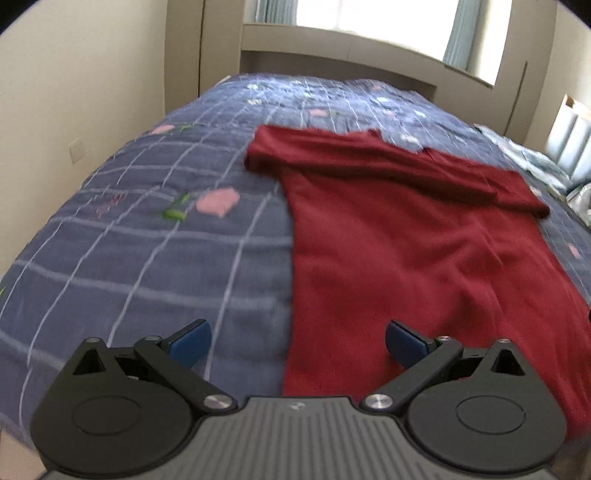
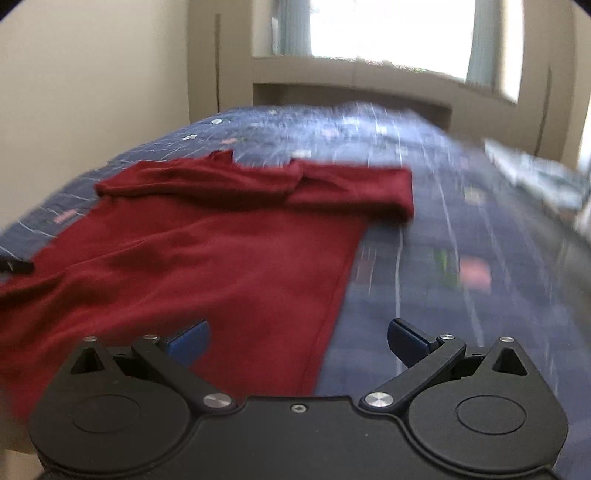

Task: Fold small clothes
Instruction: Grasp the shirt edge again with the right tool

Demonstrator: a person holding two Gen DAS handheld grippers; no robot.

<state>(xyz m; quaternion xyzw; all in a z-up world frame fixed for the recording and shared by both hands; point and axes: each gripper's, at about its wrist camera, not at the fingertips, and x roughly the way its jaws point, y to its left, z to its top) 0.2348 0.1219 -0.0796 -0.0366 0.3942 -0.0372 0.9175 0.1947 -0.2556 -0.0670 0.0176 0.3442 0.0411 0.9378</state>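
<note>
Daylight pours in from the window (image 1: 373,26) far ahead of each claw, and it's totally blown out to white. The bed (image 1: 147,236) is evenly lit, shadows soft. The right wrist view is really smeared, worst to the right of the right claw (image 2: 298,341). Left view is only slightly soft. Fisheye bends the walls, with dark corners.

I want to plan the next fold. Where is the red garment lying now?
The red garment lies flat on the blue checked bedspread: right of centre in the left wrist view, left of centre in the right wrist view, its sleeves folded across the far end.
</note>
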